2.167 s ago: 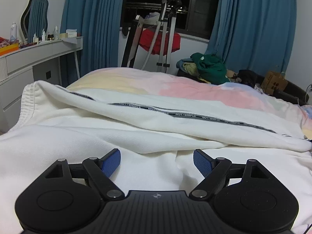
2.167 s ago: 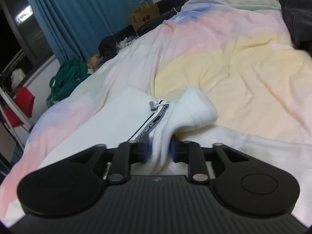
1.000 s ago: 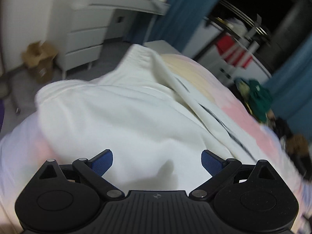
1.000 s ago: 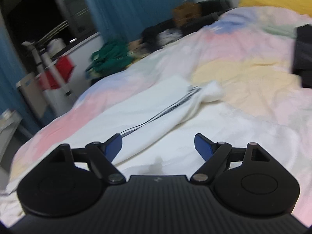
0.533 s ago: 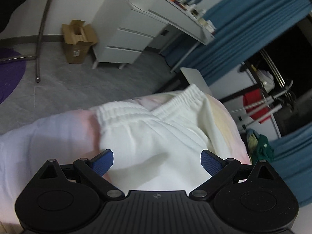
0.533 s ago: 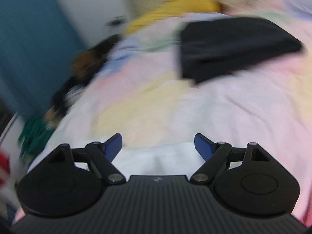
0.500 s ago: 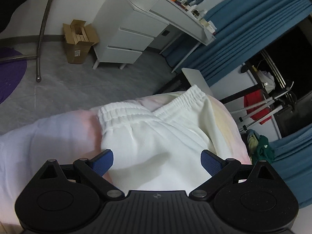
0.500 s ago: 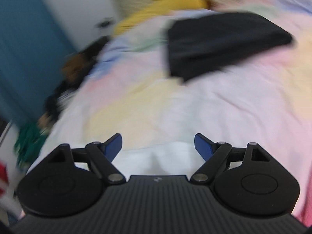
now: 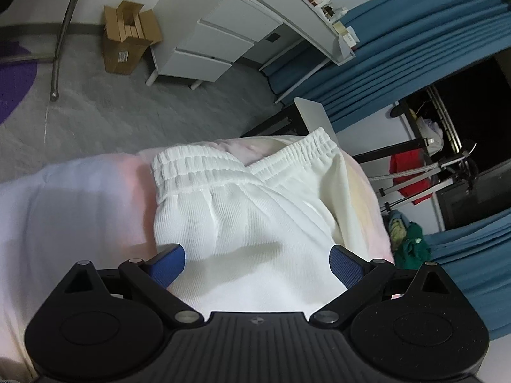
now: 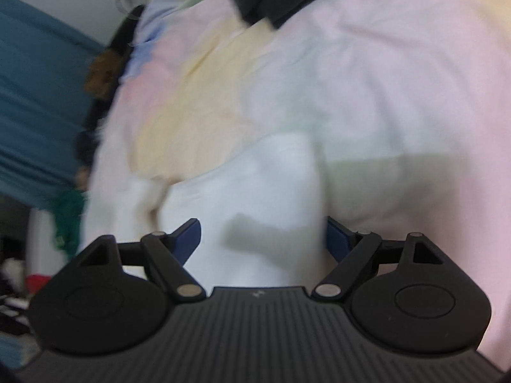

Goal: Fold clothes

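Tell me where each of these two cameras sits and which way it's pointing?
Left wrist: mounted on the left gripper, looking down over the white pants, their waistband, floor and dresser beyond; open fingers show.
Right wrist: on the right gripper, blurred, facing up the pastel bedspread; open fingers show.
Shared: pants, bedspread.
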Available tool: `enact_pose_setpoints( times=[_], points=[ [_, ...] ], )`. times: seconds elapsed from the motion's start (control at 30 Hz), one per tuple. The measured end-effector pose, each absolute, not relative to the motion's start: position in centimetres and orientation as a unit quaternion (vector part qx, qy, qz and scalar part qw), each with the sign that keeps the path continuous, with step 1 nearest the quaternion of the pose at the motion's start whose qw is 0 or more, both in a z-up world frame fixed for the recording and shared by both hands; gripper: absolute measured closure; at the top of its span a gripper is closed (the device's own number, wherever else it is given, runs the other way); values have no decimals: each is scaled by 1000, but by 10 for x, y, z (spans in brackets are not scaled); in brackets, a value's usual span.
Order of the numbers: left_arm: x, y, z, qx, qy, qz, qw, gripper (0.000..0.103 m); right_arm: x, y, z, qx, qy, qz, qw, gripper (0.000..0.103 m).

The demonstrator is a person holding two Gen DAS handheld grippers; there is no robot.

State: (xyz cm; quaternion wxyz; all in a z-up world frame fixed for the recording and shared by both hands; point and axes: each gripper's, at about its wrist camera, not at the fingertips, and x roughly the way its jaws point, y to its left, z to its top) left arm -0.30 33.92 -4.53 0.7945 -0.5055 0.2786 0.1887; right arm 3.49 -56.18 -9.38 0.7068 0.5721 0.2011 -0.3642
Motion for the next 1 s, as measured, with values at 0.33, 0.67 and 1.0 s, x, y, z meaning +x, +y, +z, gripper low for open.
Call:
enact_pose_setpoints(
  times=[0.33, 0.67, 1.0],
  points=[
    [-4, 335, -52, -524, 269, 188, 786, 11, 35, -562, -83, 546, 217, -376, 717, 96],
    [-10, 326, -64, -534, 267, 225, 770, 24, 37, -548, -55, 505, 172, -352, 769, 97],
    [-17, 328, -58, -517, 259, 276, 768, 19, 30, -556, -77, 547, 189, -367, 728, 97]
  ],
)
